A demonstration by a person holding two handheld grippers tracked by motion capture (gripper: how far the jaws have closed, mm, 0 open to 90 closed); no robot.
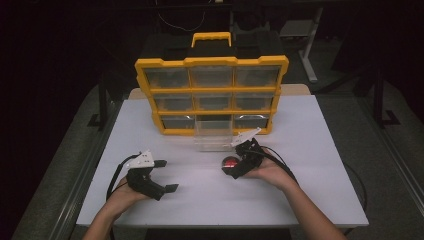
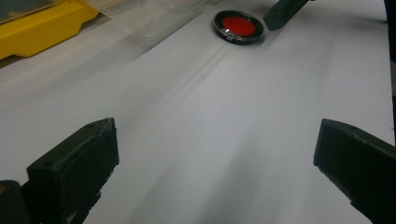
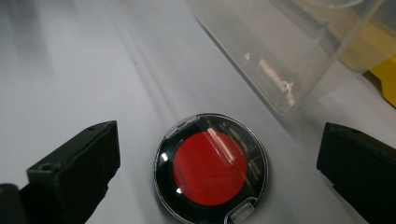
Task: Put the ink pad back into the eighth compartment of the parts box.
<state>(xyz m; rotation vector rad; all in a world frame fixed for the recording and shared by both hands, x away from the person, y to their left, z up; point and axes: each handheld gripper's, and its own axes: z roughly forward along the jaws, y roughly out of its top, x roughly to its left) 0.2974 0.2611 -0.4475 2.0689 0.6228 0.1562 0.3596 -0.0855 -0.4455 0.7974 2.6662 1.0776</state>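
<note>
Left gripper (image 1: 166, 176) resting on the white table (image 1: 310, 165), jaws spread wide and empty, right gripper (image 1: 231, 165) jaws wide astride the round red-and-black compact (image 3: 210, 167) lying flat, clear pulled-out drawer (image 1: 213, 134) just beyond, yellow organizer (image 1: 212, 95) behind.

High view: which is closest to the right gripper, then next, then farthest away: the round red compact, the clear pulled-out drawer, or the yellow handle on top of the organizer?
Starting from the right gripper:
1. Round red compact, on the table right at its jaws.
2. Clear drawer, just beyond, pulled out from the organizer's bottom row.
3. Yellow handle, at the top of the organizer, at the far end.
</note>
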